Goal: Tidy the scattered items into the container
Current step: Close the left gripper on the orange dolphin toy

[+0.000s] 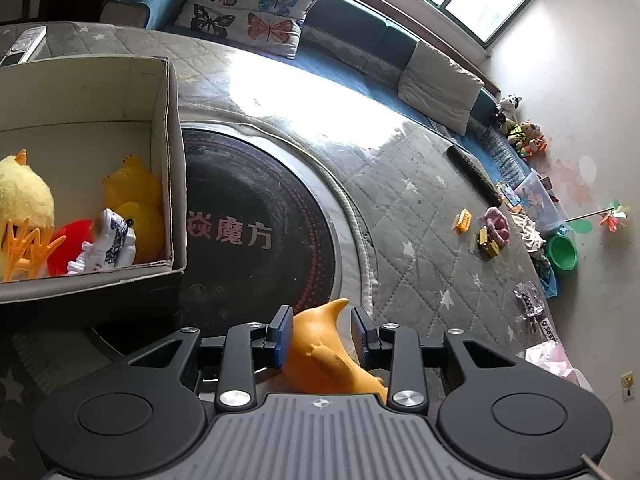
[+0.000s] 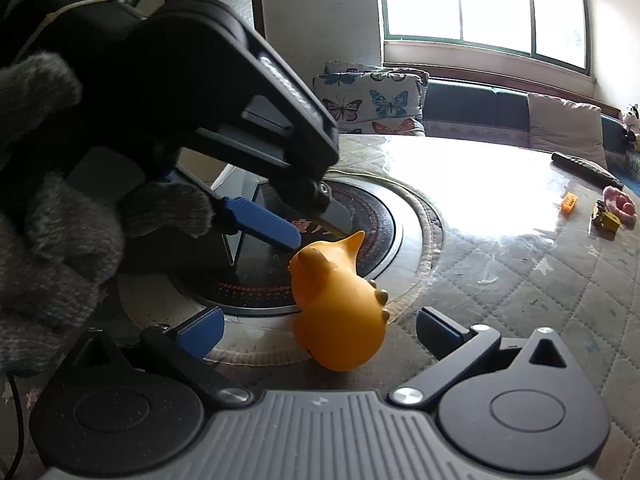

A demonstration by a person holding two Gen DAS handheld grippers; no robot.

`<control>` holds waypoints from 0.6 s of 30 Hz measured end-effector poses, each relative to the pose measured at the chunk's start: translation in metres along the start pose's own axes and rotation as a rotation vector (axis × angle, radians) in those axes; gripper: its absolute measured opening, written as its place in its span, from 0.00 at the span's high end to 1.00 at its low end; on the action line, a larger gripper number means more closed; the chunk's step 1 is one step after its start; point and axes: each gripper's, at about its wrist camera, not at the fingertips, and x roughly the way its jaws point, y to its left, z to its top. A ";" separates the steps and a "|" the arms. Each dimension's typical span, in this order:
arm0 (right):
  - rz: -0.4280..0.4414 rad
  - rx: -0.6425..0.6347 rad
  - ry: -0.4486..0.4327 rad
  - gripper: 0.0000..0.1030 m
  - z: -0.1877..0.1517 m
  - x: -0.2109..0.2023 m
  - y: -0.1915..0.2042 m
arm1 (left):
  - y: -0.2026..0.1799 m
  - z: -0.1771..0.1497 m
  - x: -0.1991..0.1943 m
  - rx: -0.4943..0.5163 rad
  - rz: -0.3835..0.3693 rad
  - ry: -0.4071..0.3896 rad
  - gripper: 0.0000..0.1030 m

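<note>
An orange rubber toy [image 1: 326, 354] with a pointed tip lies on the table between the fingers of my left gripper [image 1: 322, 330], whose jaws stand around it with a gap on the right side. In the right wrist view the same toy [image 2: 336, 300] sits on the table between the wide-open fingers of my right gripper [image 2: 318, 330]; the left gripper [image 2: 312, 224] reaches down over its tip. The cardboard box [image 1: 170, 160] stands at the left and holds a yellow plush [image 1: 22, 196], yellow rubber toys [image 1: 136, 200], a red ball [image 1: 68, 240] and a white figure [image 1: 106, 246].
A round dark hotplate [image 1: 260, 220] is set in the quilted table. Small toys [image 1: 490, 234] and an orange block [image 1: 462, 220] lie far right, with a dark remote [image 1: 474, 176]. A butterfly pillow [image 1: 252, 4] and sofa lie behind. A gloved hand [image 2: 52, 216] holds the left gripper.
</note>
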 end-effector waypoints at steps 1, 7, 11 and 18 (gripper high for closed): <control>0.002 -0.001 0.001 0.00 0.000 0.001 0.000 | 0.001 0.000 0.001 -0.003 0.005 0.002 0.66; 0.012 0.003 0.005 0.00 0.000 0.004 -0.001 | 0.004 -0.001 0.003 -0.027 0.030 0.012 0.65; 0.017 0.010 0.007 0.01 0.000 0.005 -0.003 | 0.006 -0.003 0.003 -0.055 0.042 0.014 0.64; 0.040 0.022 0.016 0.08 -0.001 0.006 -0.005 | 0.006 -0.006 0.004 -0.123 0.051 0.034 0.63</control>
